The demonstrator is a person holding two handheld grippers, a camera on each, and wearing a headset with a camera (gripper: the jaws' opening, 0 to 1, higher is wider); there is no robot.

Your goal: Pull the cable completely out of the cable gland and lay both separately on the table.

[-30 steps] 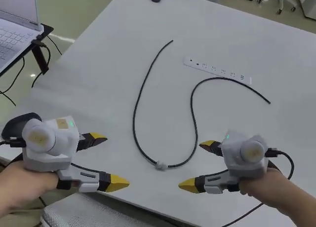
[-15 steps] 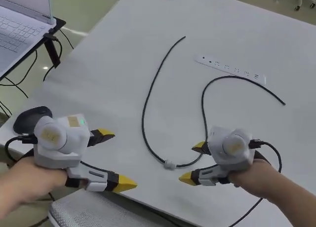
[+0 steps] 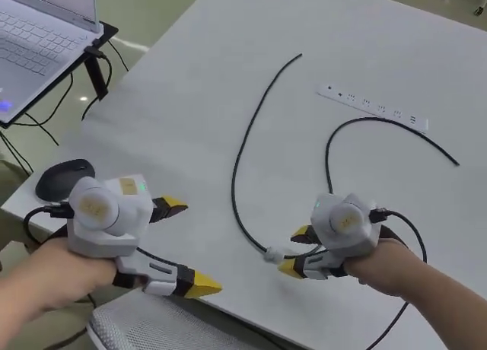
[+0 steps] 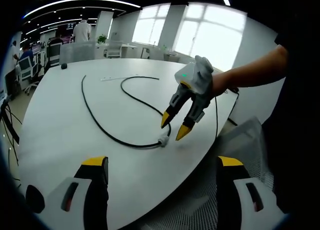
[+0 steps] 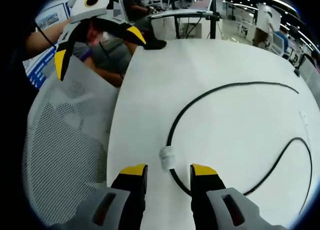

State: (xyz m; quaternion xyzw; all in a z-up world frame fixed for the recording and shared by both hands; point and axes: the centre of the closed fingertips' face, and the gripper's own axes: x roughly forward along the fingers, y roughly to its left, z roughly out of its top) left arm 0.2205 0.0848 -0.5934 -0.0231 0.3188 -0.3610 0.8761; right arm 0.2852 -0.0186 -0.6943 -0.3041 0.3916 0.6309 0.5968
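A long black cable (image 3: 242, 141) lies in a loop on the white table (image 3: 175, 99), threaded through a small white cable gland (image 3: 272, 253) near the front edge. My right gripper (image 3: 293, 251) is open, its yellow tips on either side of the cable just behind the gland. In the right gripper view the gland (image 5: 166, 157) sits just ahead of the right gripper (image 5: 168, 171), and the cable (image 5: 210, 95) runs back between the jaws. My left gripper (image 3: 188, 246) hovers wide open at the table's front edge, holding nothing. In the left gripper view the gland (image 4: 163, 139) lies beside the right gripper (image 4: 175, 126).
A white power strip (image 3: 373, 106) lies beyond the cable loop. A laptop (image 3: 38, 46) on a stand and a dark mouse (image 3: 65, 179) are at the left. A mesh chair back (image 3: 137, 331) stands below the table's front edge.
My right gripper has moved left to the gland and its jaws have narrowed around the cable. The left gripper has stayed wide open. The head camera has shifted.
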